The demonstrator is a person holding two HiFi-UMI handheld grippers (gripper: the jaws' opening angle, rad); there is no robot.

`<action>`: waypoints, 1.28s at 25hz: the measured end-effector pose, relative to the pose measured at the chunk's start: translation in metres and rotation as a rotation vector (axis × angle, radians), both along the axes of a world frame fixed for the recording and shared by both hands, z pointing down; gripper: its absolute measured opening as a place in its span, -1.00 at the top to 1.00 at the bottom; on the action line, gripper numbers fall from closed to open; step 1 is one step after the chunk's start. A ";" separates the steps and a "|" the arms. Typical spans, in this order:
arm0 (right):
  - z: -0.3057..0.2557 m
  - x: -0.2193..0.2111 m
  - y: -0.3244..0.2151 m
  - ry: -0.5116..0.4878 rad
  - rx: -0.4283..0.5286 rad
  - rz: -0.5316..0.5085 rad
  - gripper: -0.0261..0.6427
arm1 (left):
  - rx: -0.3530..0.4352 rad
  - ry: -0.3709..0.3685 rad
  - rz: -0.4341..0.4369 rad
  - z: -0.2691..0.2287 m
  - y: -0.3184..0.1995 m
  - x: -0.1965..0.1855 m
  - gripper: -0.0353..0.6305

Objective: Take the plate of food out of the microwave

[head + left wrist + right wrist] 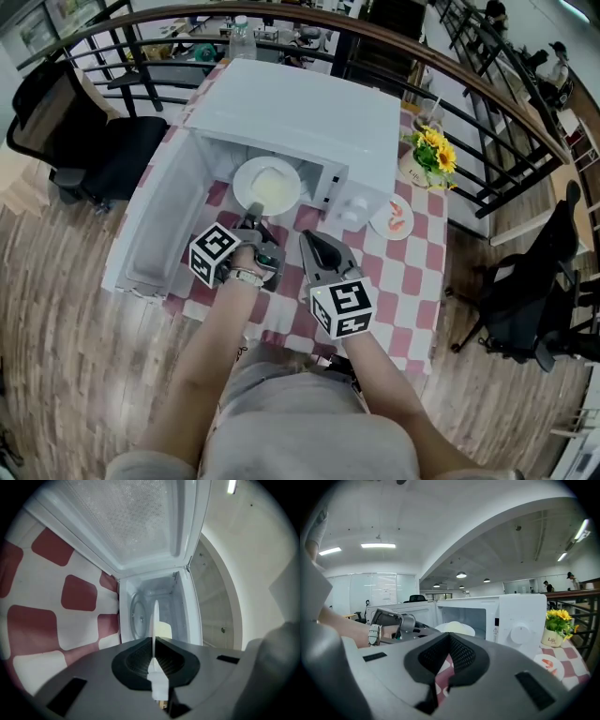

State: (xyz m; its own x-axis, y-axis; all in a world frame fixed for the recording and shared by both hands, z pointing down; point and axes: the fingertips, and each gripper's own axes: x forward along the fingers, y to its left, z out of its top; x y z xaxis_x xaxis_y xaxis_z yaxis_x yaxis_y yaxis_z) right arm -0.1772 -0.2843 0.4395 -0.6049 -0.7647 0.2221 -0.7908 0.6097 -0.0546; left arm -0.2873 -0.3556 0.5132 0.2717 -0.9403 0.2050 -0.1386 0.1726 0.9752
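A: Where is the plate (267, 185)?
B: At the mouth of the microwave (309, 117), most of it already out in front of the opening. It is a white plate with a pale mound of food (163, 629) on it. The microwave's door (150, 220) hangs wide open on its left side.
A: And the left tongs (254, 216)?
B: Clamped on the plate's near rim, right in front of the microwave's opening. The left gripper view shows the rim edge-on, pinched between the two ribbed pads (137, 660), with the round turntable (136, 616) inside the microwave behind it.
A: The right tongs (449, 635)?
B: Closed too, but on nothing — the tips meet, and only the red-and-white checked counter (412, 272) shows past them. They hover in front of the microwave's control panel (352, 206), just beside the left tongs and clear of the plate.
A: Anything else near the microwave?
B: A small dish (392, 218) with something red on it lies on the counter at the microwave's right front corner. A pot of yellow flowers (433, 150) stands further back along that same side.
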 end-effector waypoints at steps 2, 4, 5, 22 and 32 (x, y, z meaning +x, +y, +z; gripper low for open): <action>-0.001 0.002 0.004 0.001 0.004 -0.011 0.85 | 0.011 -0.006 -0.014 -0.003 0.007 0.002 0.85; -0.002 0.005 0.007 0.008 0.011 -0.022 0.85 | 0.023 -0.020 -0.028 -0.006 0.013 0.004 0.85; -0.003 0.007 0.007 0.009 0.015 -0.024 0.85 | 0.030 -0.029 -0.035 -0.007 0.016 0.006 0.85; -0.017 0.022 0.030 -0.023 0.041 -0.027 0.85 | 0.134 -0.020 -0.067 -0.043 0.071 0.034 0.85; -0.029 0.034 0.032 -0.072 0.047 0.003 0.85 | 0.176 -0.041 -0.045 -0.062 0.095 0.043 0.85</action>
State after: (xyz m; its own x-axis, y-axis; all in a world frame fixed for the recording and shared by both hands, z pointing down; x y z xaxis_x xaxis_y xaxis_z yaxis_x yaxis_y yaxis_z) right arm -0.1433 -0.2520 0.4104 -0.6156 -0.7752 0.1415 -0.7877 0.6104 -0.0827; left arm -0.2445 -0.2603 0.4512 0.2237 -0.9735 0.0467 -0.1747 0.0070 0.9846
